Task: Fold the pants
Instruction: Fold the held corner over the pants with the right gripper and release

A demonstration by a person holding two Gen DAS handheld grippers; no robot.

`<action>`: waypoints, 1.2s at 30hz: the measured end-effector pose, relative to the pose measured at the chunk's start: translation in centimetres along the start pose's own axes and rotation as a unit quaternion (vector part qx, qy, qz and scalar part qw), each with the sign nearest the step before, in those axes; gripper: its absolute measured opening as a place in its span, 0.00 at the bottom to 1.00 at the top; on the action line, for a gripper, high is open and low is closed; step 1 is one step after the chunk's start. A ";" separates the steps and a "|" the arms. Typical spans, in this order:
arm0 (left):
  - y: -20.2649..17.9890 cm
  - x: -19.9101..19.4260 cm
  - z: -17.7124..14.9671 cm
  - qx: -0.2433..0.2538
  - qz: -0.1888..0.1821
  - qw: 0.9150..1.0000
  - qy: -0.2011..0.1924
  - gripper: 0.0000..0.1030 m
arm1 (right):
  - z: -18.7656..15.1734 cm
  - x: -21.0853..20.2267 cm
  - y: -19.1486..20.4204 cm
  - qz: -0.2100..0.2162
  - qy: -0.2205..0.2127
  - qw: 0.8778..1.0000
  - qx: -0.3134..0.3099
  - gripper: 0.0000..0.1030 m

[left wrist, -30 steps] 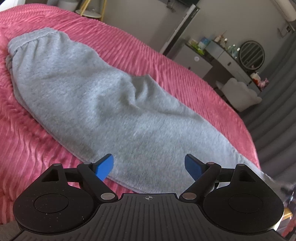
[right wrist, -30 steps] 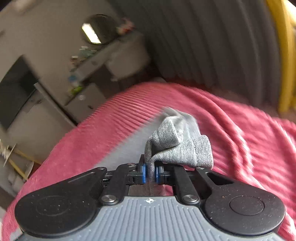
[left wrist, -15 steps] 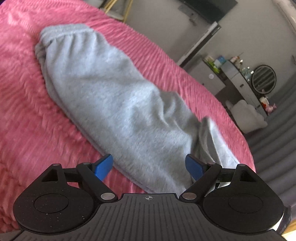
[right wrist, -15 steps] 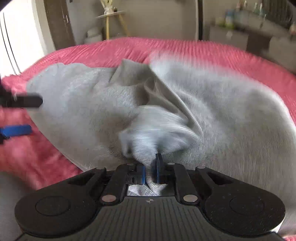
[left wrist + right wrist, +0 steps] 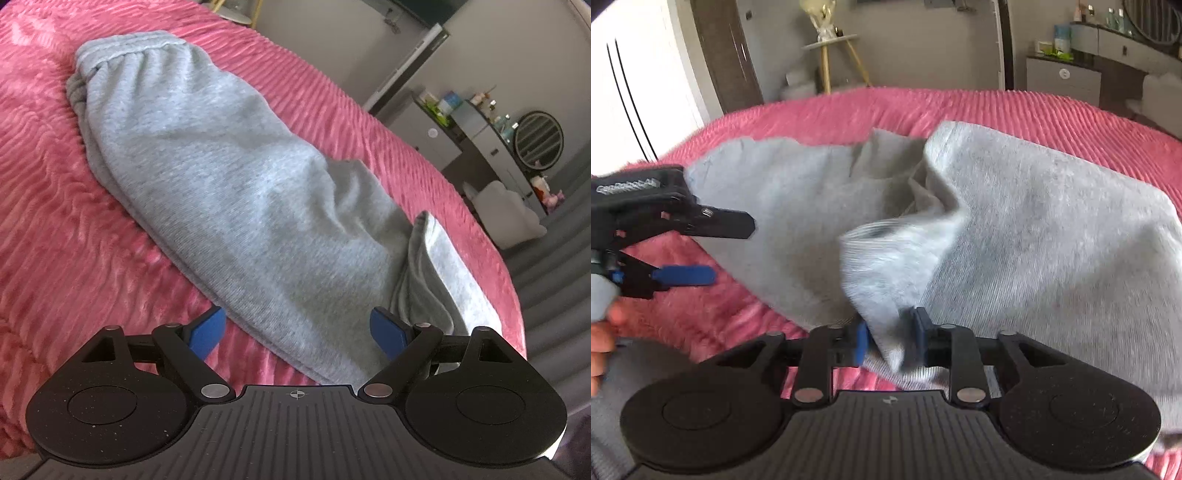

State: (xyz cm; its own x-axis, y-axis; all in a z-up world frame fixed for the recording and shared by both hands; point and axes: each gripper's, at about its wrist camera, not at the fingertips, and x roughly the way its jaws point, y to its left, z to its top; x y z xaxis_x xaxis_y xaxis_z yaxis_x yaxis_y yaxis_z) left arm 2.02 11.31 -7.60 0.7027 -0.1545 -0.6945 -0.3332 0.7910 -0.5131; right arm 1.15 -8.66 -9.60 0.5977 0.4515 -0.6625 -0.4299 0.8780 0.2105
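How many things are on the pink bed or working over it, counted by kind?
Grey pants: 1
Pink bedcover: 1
Grippers: 2, the left gripper open and empty, the right gripper opening with the pants cuff between its jaws
Total: 4

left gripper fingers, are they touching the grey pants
Apart. The right wrist view shows the left gripper from the side, its fingers spread wide with pink bedspread visible between them and the grey pants.

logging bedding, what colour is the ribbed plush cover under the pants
Pink: the ribbed plush bed cover shows best in the left wrist view.
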 end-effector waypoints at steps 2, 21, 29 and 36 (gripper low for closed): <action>-0.6 0.2 0.1 0.014 0.008 1.000 0.004 0.87 | -0.1 -2.3 -1.2 0.031 -0.025 0.999 0.034 0.46; -11.7 8.4 -4.4 0.264 0.027 0.964 0.029 0.89 | -5.8 -8.2 -15.3 -0.012 -0.104 0.923 0.370 0.26; -10.1 7.5 -2.9 0.200 0.042 0.979 -0.003 0.86 | -5.9 -10.6 -14.8 -0.071 -0.155 0.919 0.355 0.42; -10.3 7.9 -3.4 0.216 0.058 0.975 0.001 0.88 | -4.6 -7.9 -14.5 -0.087 -0.110 0.936 0.323 0.45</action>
State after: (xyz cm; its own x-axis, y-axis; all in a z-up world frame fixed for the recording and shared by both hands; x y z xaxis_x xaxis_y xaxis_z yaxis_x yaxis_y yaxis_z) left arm 8.86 -0.12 -9.55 0.6750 -0.0489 -0.7362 -0.1155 0.9785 -0.1709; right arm -0.45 -25.68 -10.79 0.7761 0.2511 -0.5784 0.1446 0.8220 0.5509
